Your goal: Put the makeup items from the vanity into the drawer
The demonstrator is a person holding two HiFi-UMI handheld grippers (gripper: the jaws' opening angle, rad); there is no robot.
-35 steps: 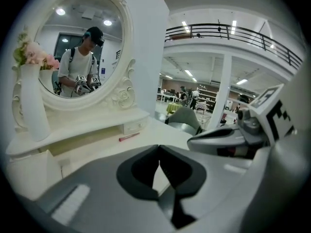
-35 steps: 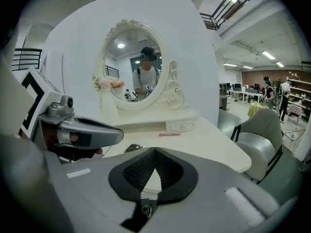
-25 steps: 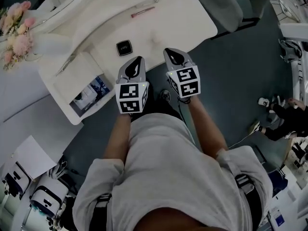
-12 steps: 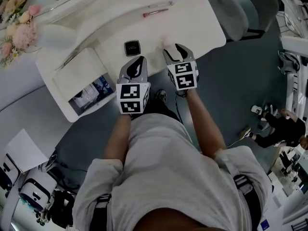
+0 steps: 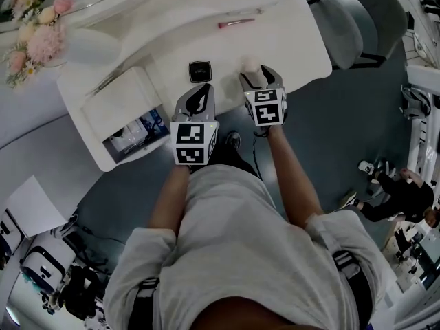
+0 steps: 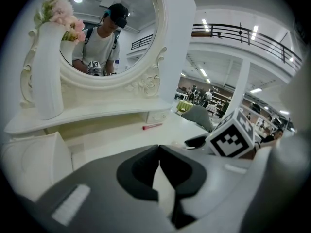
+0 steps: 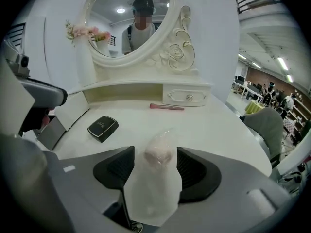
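Note:
On the white vanity top [image 5: 289,40] lie a black compact [image 5: 200,71], a pink pencil [image 5: 236,23] and a pale sponge in clear wrap [image 5: 249,64]. My right gripper [image 5: 258,73] reaches over the front edge to the sponge. In the right gripper view the sponge [image 7: 159,152] stands between the jaws of the right gripper [image 7: 155,161], which have just been opening; the pads are clear of it. The compact [image 7: 102,128] lies to its left and the pencil [image 7: 166,107] farther back. My left gripper [image 5: 199,89] hovers just short of the compact; it [image 6: 159,166] is shut and empty.
An open white drawer [image 5: 103,158] juts out at the vanity's left, with something printed inside. A white vase with pink flowers [image 5: 38,43] and the oval mirror [image 6: 112,28] stand at the back. A grey chair [image 5: 364,23] is at the right, and a person [image 5: 405,191] crouches on the floor.
My right gripper has come down over the vanity's front edge to the wrapped sponge and its jaws have spread. The left gripper has edged toward the compact, still shut.

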